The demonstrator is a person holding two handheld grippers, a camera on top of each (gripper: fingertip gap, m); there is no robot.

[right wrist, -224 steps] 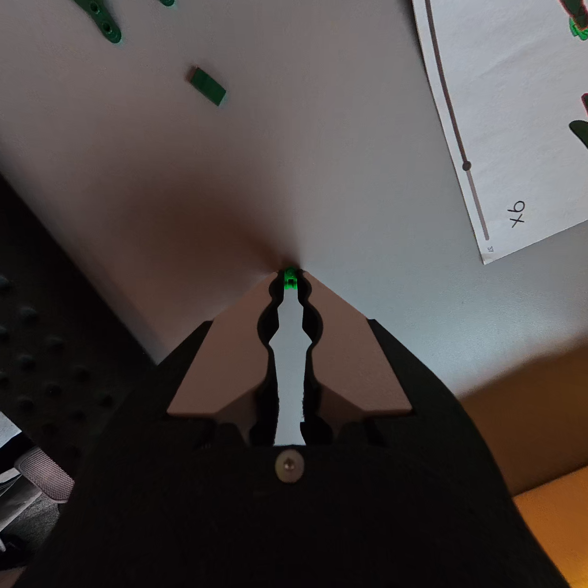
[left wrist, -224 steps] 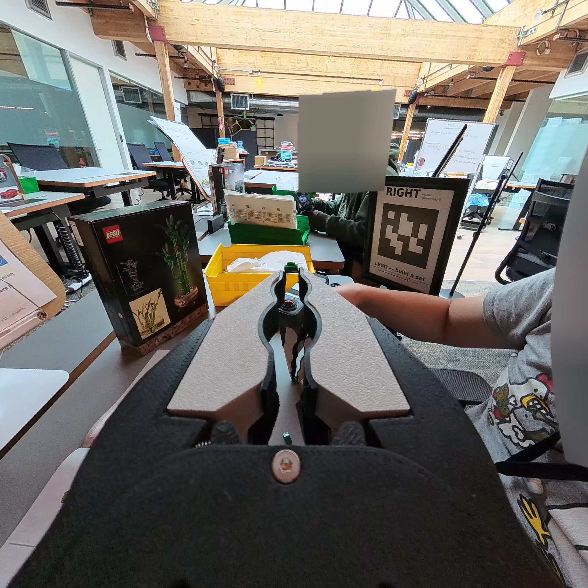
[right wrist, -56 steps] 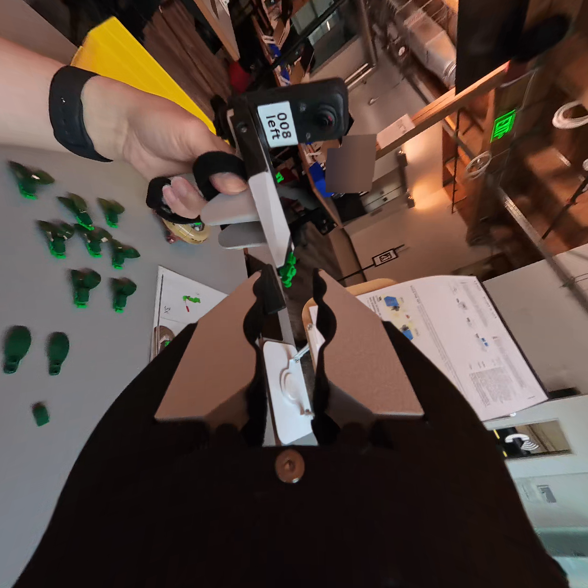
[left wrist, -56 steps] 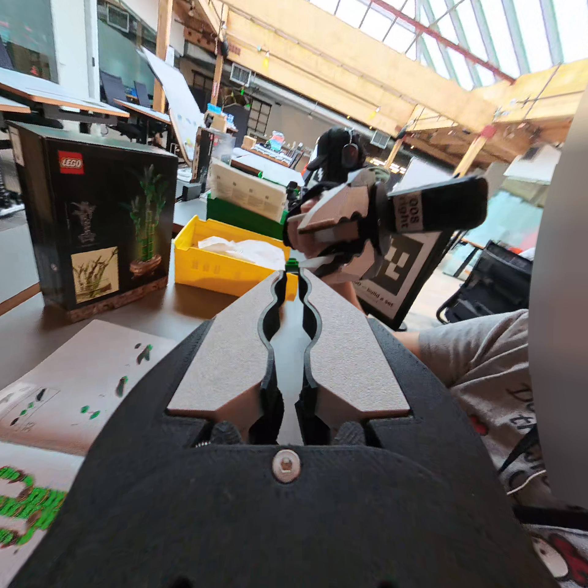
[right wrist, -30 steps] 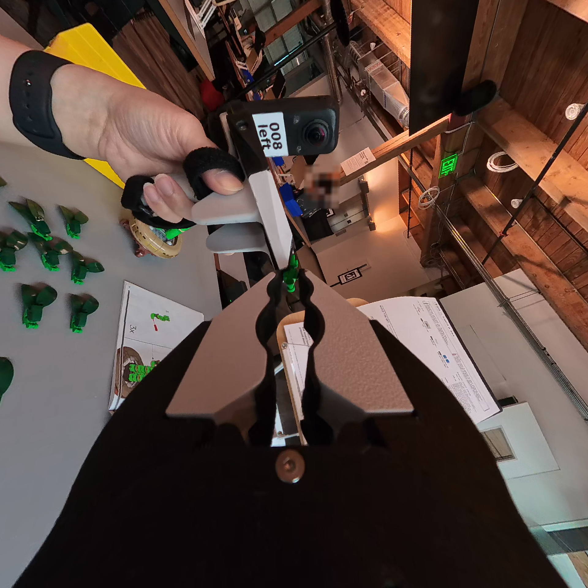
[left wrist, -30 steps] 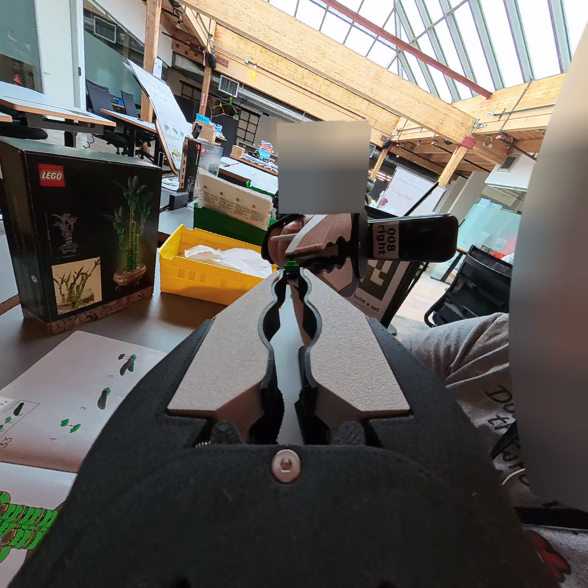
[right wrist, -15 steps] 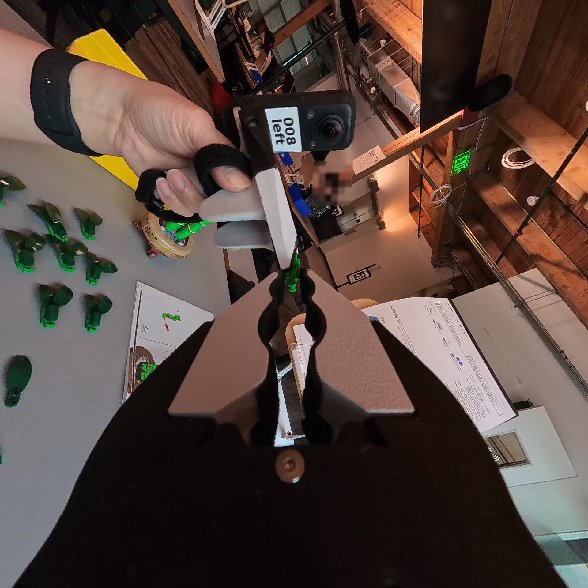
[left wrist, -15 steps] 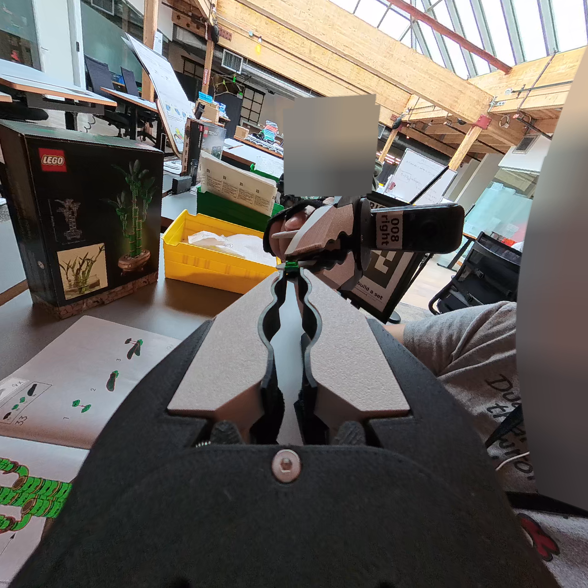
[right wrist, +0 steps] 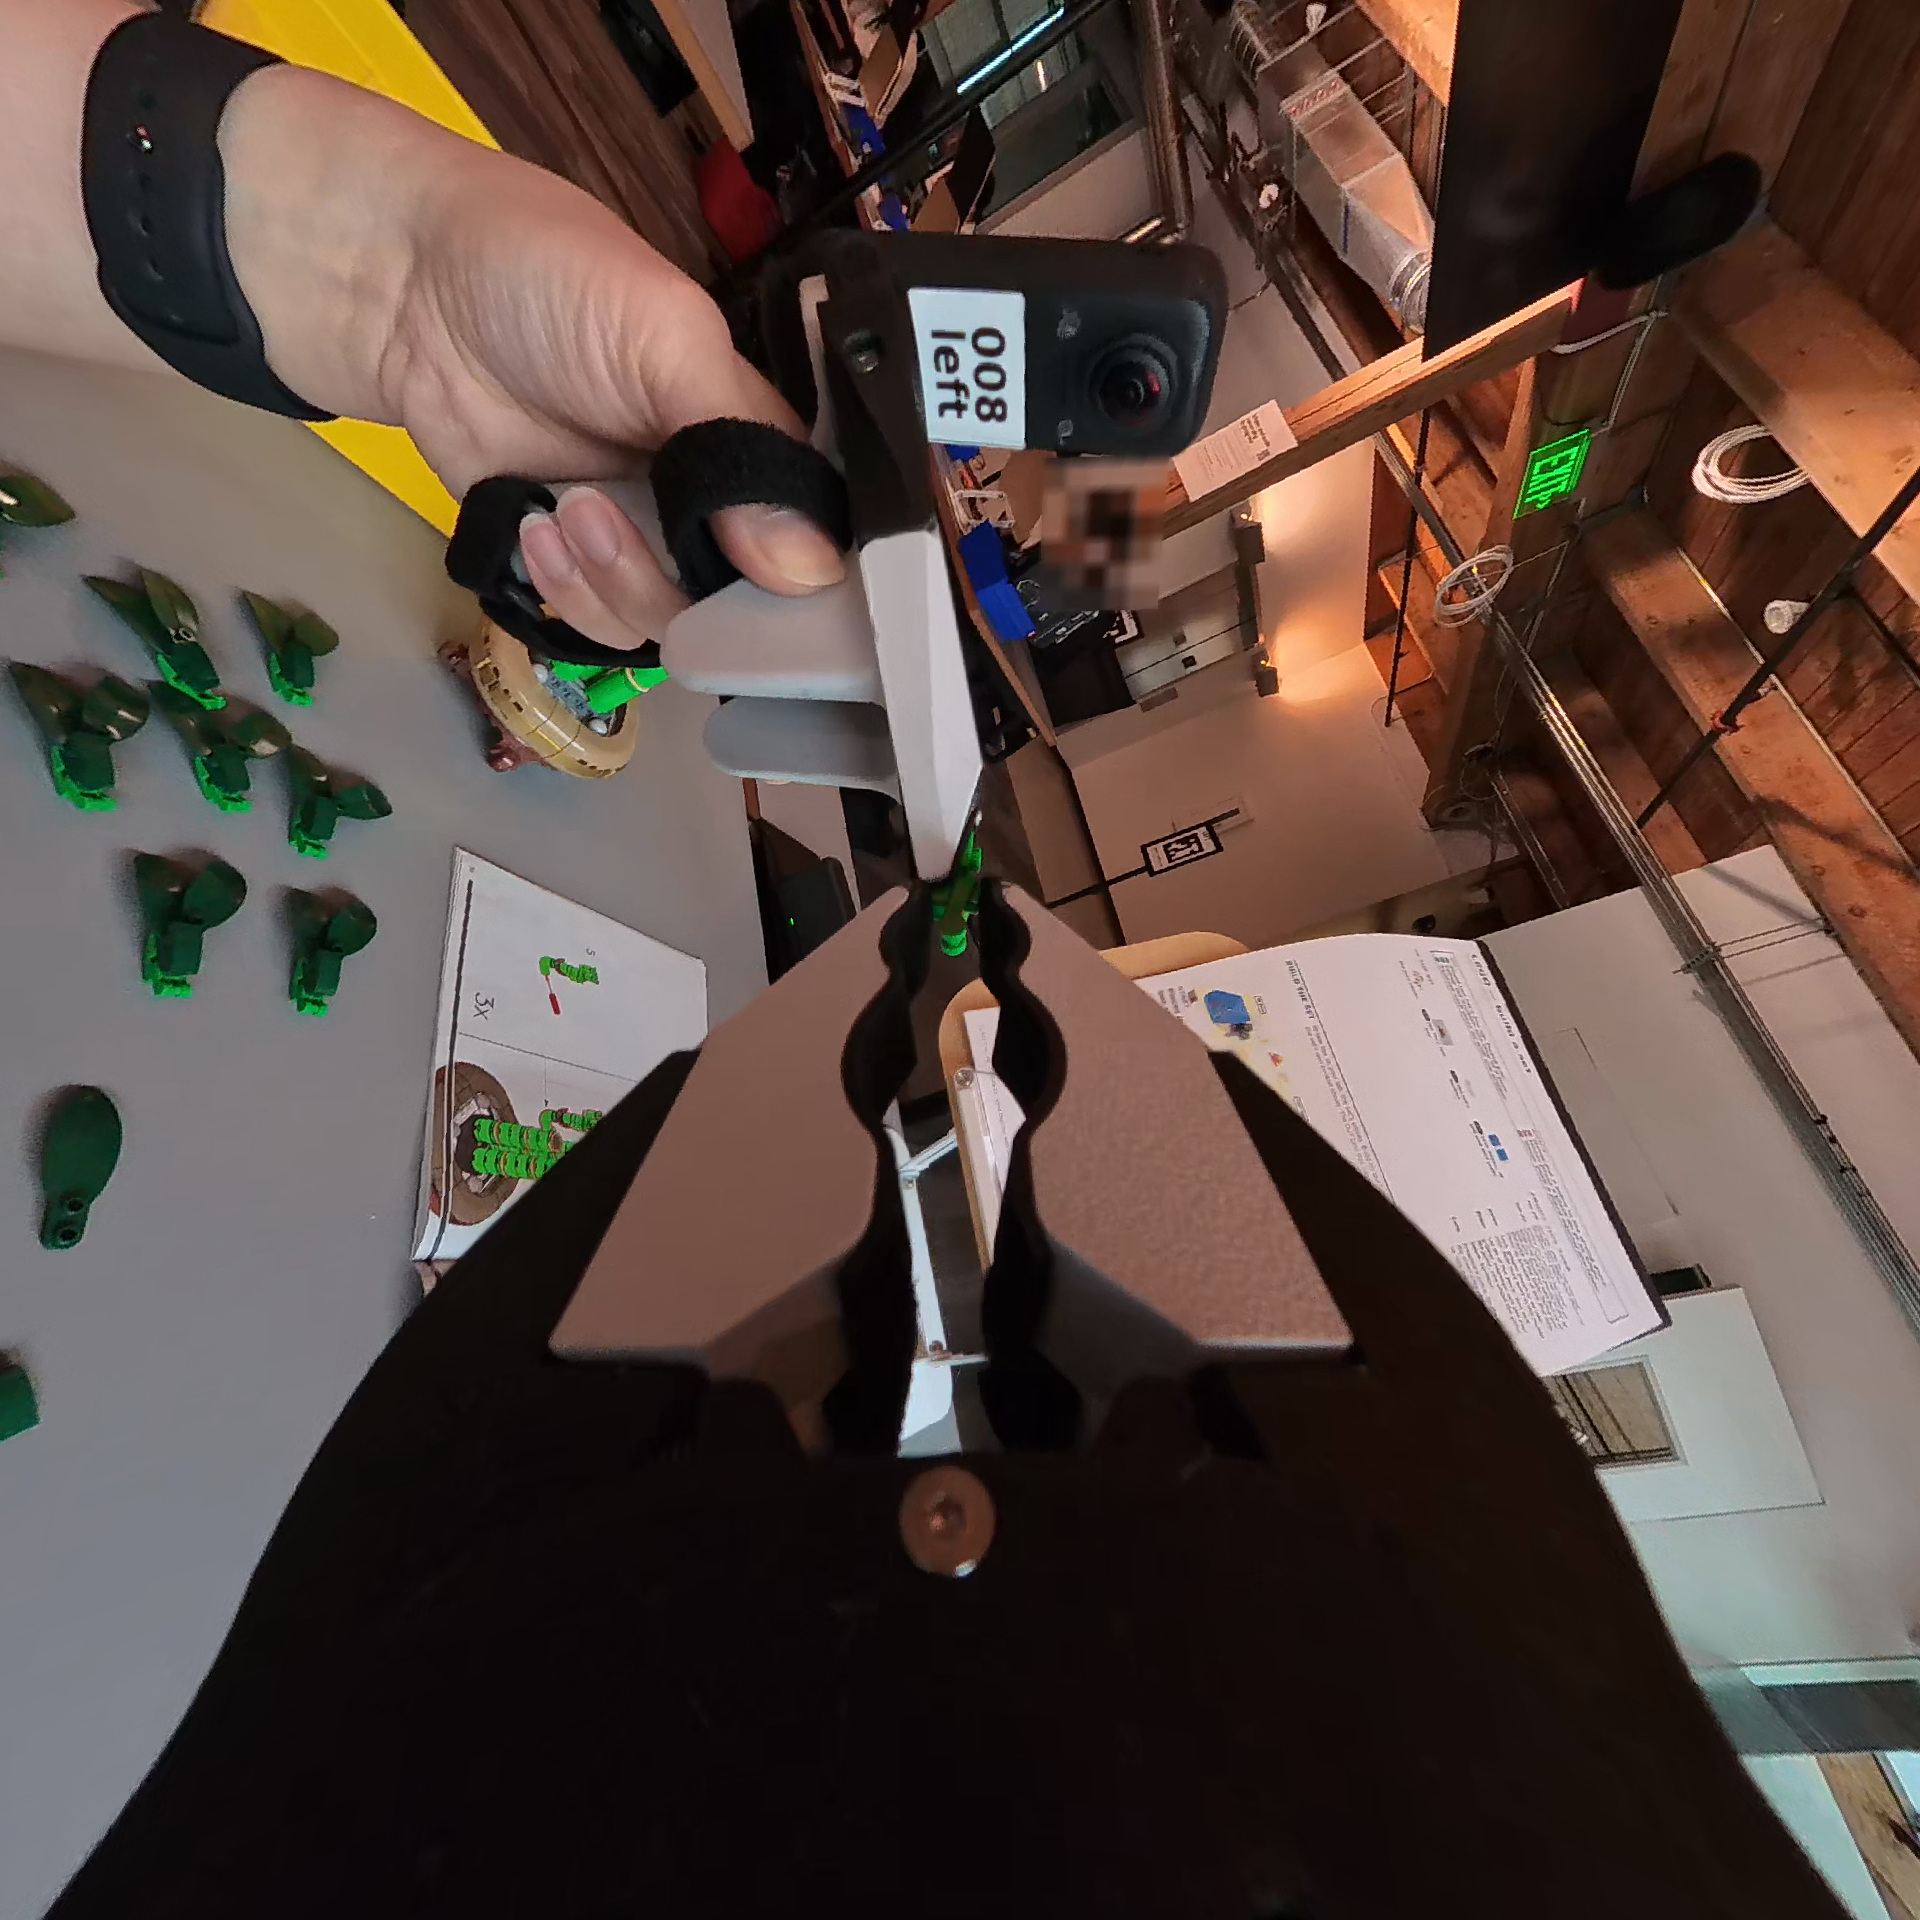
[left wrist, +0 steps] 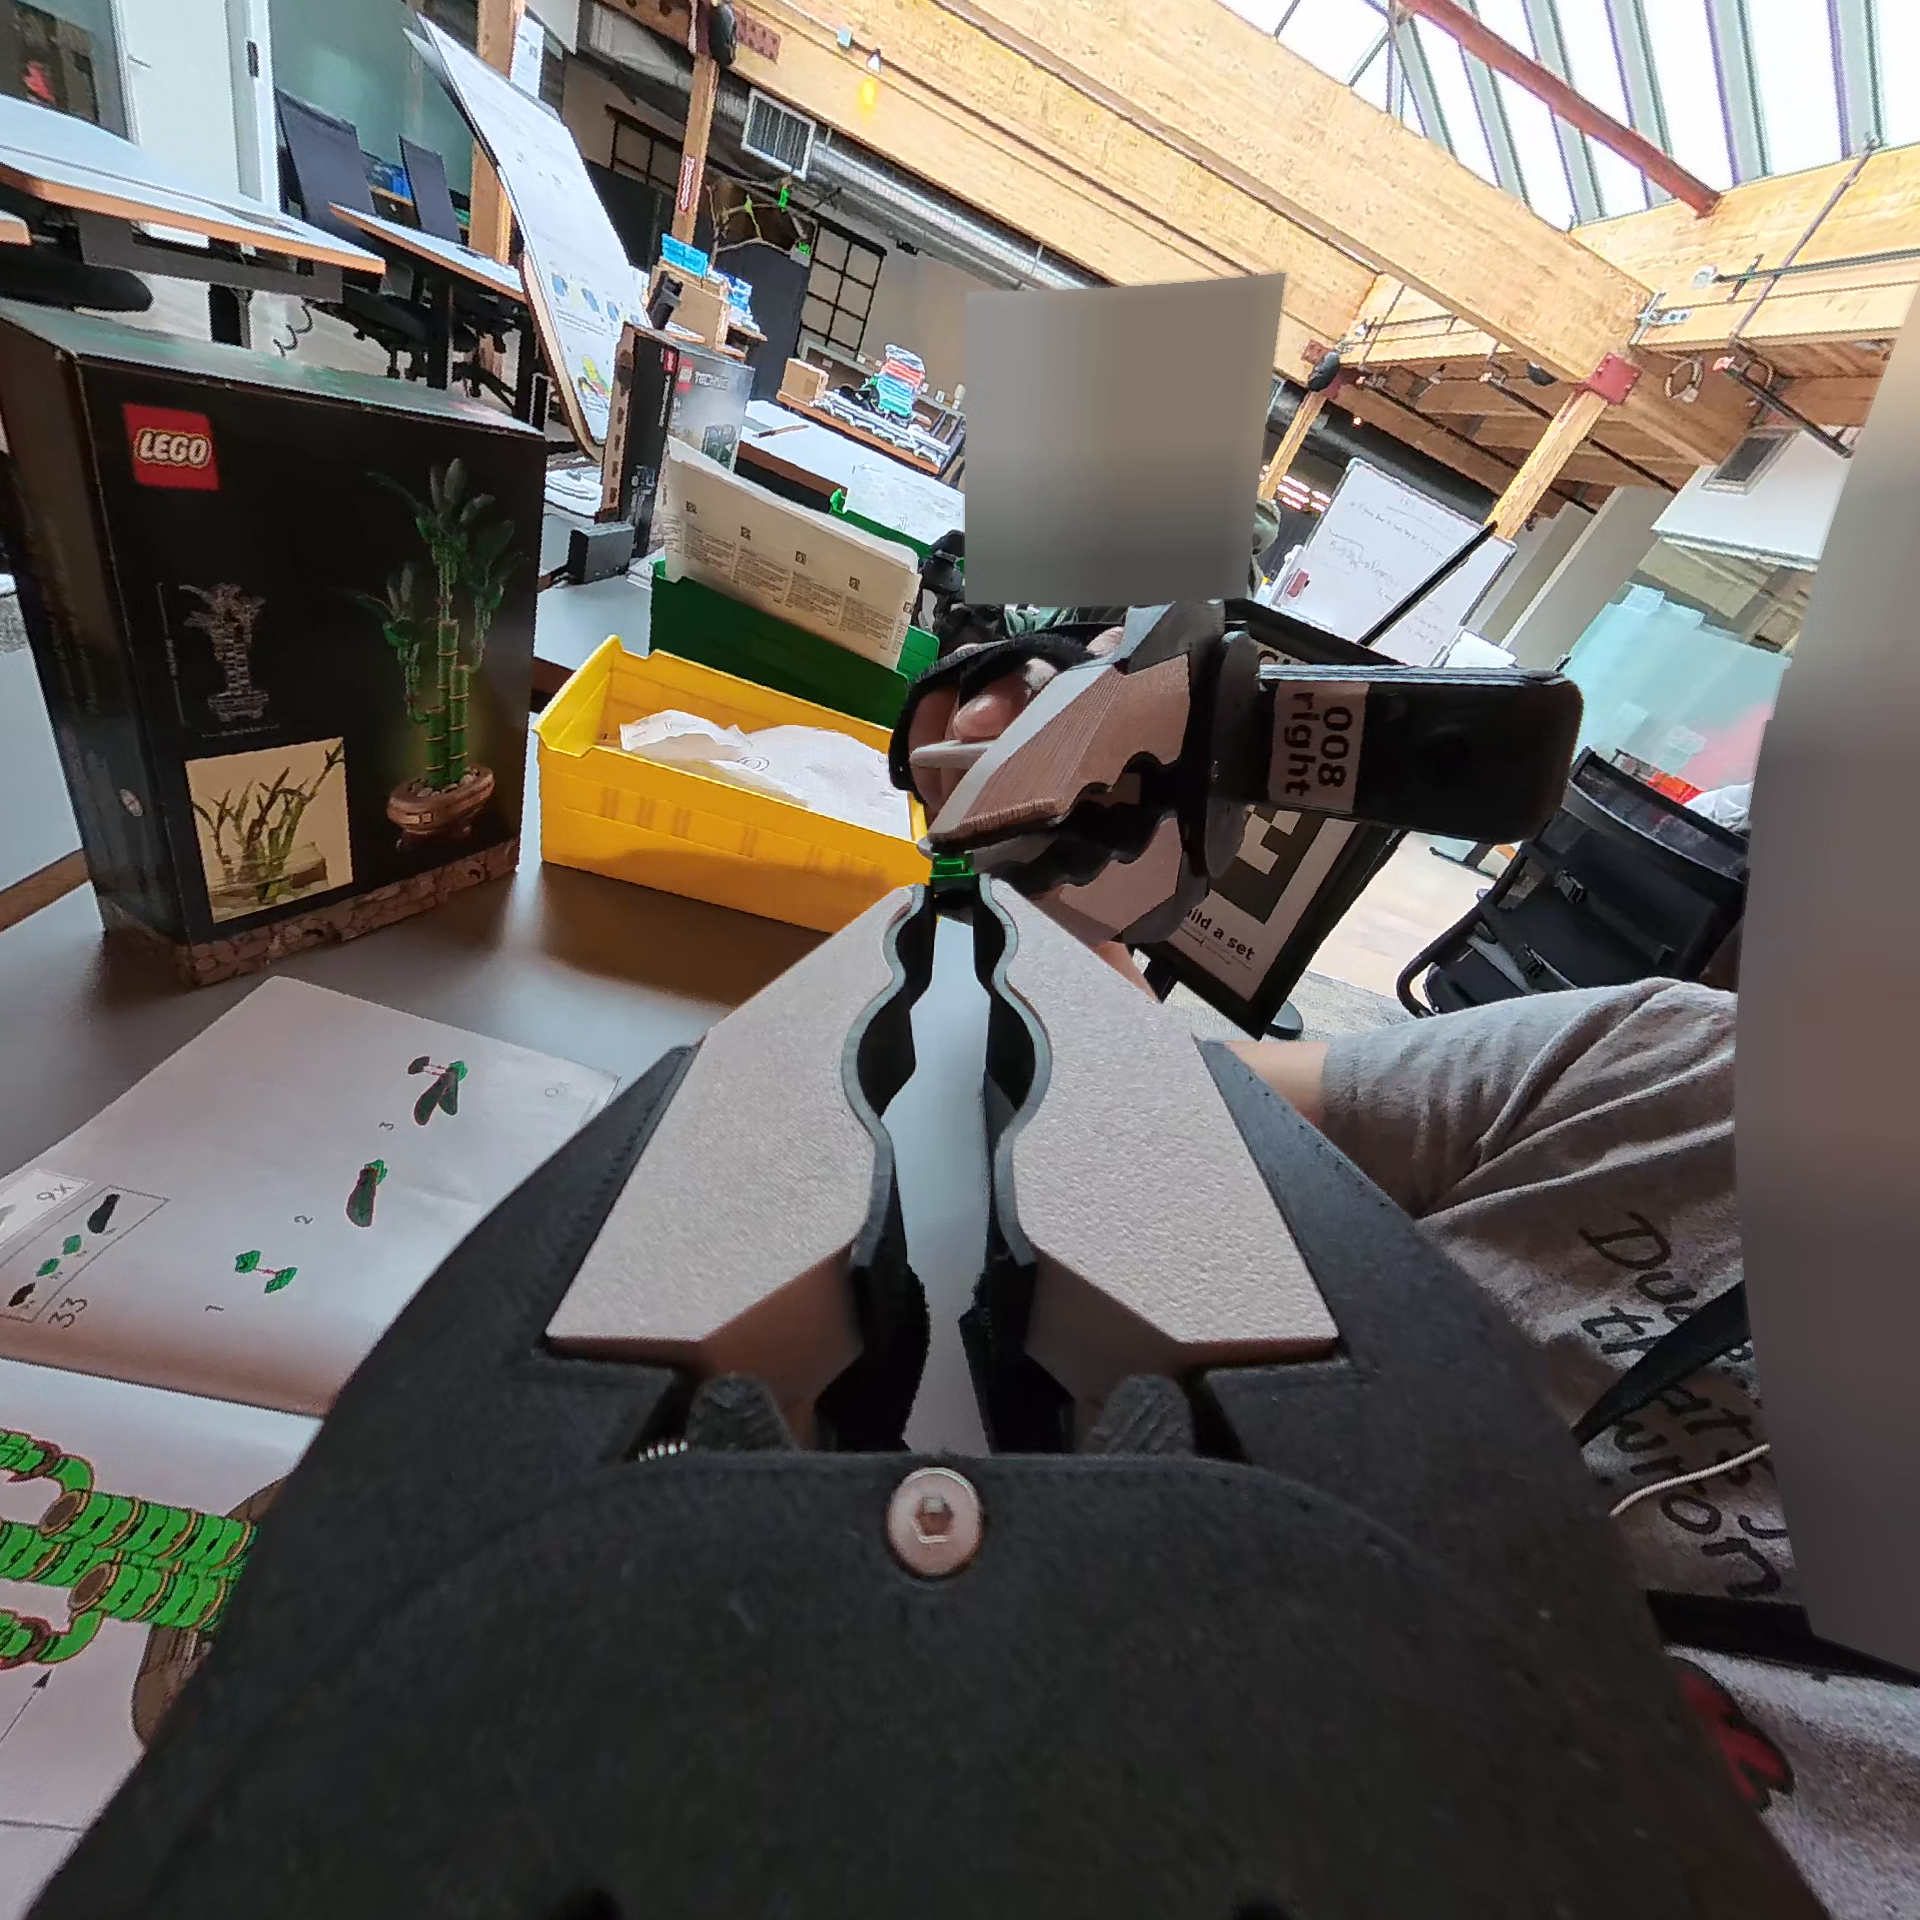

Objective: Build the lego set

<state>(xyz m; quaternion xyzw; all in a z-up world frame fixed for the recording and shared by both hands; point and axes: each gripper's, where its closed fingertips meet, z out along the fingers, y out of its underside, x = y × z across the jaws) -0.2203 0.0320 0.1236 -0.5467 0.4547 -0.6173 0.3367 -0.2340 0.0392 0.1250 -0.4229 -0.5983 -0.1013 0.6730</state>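
1. Far left of my right wrist view, green leaf pieces (right wrist: 197,769) lie scattered on the grey bench (right wrist: 208,1455).
2. At centre, my left gripper (left wrist: 954,896) pinches a small green lego piece (left wrist: 952,869).
3. My right gripper (right wrist: 954,906), narrowed, grips a bright green stem (right wrist: 958,902), tip to tip with the left.

I can't resolve the small green brick piece (left wrist: 951,869) pinched between both tips; its shape is too small to tell. My left gripper's fingers (right wrist: 940,727) appear edge-on, gap unseen. A dark green brick (right wrist: 16,1403) is cut by the frame's left edge.
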